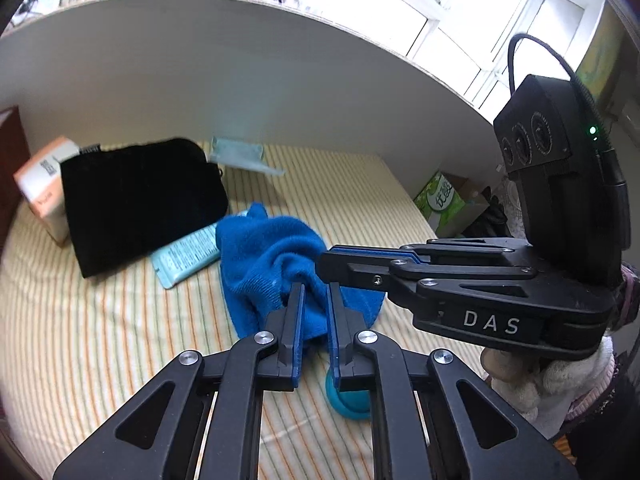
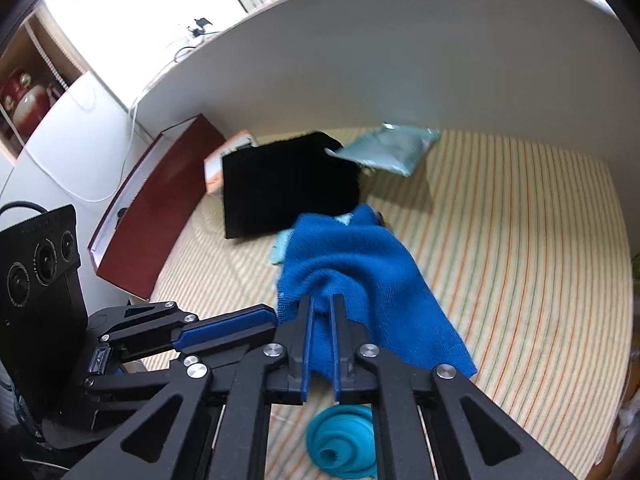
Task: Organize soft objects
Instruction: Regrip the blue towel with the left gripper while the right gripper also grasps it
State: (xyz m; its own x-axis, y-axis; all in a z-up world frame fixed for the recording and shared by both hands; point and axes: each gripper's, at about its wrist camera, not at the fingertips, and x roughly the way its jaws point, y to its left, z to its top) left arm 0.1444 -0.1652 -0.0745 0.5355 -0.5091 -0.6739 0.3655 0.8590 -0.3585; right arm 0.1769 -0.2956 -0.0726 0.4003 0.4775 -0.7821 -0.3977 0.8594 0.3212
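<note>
Gripping the blue towel from two sides, both tools meet over a striped bed sheet. Left gripper: jaws drawn close together with a fold of the towel pinched between them at its near end. Right gripper: jaws likewise nearly closed on bunched blue cloth, its fingers crossing in front of the left tool's line of sight from the right. Towel: terry cloth, crumpled, raised into a ridge where the two grips gather it, the remainder draped down onto the sheet; two holds close together suggest it is being lifted or spread for folding, though which cannot be told. Black pouch: soft, flat, propped against an orange-and-white box at the far left of the bed. Pale green packet: lies flat, one end tucked under the towel's edge and touching the pouch. Light blue packet: rests at the head of the bed beside the pouch, near the white board that bounds the bed. Teal silicone item: ribbed, collapsed, lying on the sheet just under the right tool's jaws, apart from the towel. Green tissue box: off the bed, to the right. Task judged early, with the soft things unsorted.
</note>
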